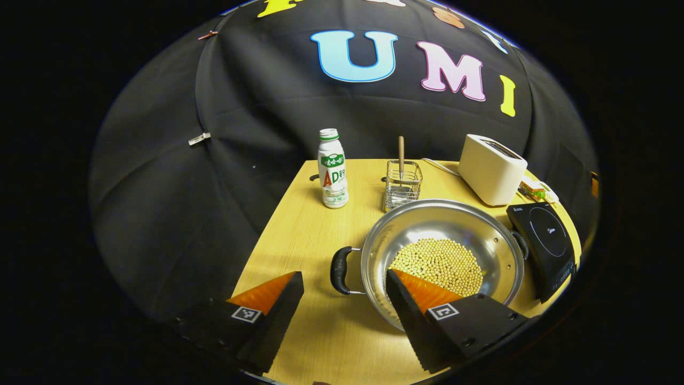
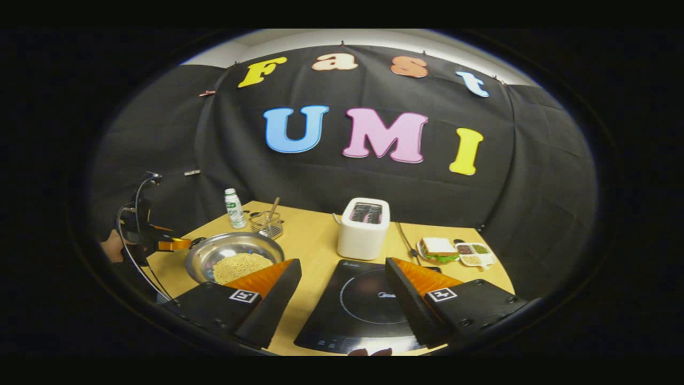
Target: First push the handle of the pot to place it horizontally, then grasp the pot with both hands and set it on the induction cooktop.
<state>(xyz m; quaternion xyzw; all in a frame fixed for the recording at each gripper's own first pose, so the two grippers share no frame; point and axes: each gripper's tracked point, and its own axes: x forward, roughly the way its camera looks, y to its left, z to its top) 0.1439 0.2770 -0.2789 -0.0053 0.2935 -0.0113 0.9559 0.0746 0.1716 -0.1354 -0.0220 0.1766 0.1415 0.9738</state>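
Note:
A steel pot [image 1: 443,222] with soybeans [image 1: 438,262] in it stands on the wooden table [image 1: 299,235]. Its two black handles point left [image 1: 340,270] and right [image 1: 521,243] in the left gripper view. My left gripper [image 1: 342,275] is open, and the left handle shows in the gap between its fingers; one finger [image 1: 411,299] overlaps the pot's rim. The black induction cooktop [image 1: 545,246] lies just right of the pot. In the right gripper view my right gripper [image 2: 343,262] hangs open over the cooktop [image 2: 363,299], with the pot [image 2: 235,256] and the left gripper [image 2: 160,243] off to its left.
Behind the pot stand a white bottle [image 1: 332,168] and a wire basket [image 1: 402,184] holding a wooden utensil. A white toaster [image 2: 363,227] sits behind the cooktop. A plate with a sandwich [image 2: 438,248] and a small snack tray [image 2: 474,252] lie at the far right.

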